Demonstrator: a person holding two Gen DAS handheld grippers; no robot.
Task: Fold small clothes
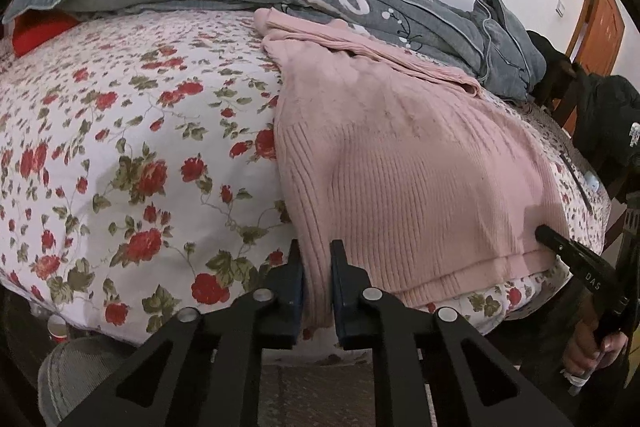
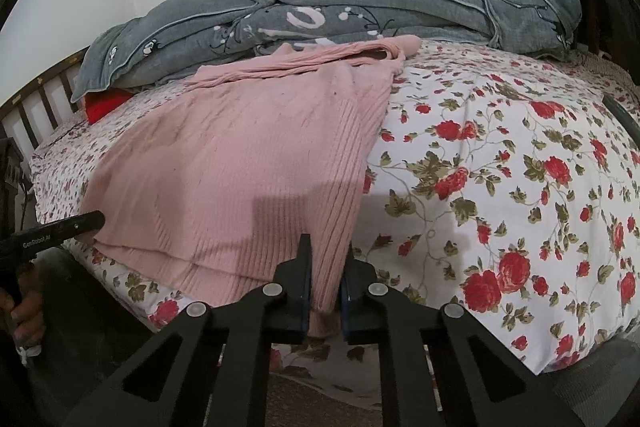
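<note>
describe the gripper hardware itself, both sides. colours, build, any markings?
Both match: left hand-held gripper and right hand-held gripper have matte black linkage arms with cut-outs, silver pivot pins and dark blue pads. White lettering: "DAS" on the right body, "GenRobot.AI" on the left. No cables visible.

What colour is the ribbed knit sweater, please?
The ribbed knit sweater is pale pink, clearest in the right wrist view.

left wrist: bed's near edge, low, close, facing headward | right wrist: same edge | shared: pink sweater (image 1: 408, 163) (image 2: 240, 163)
</note>
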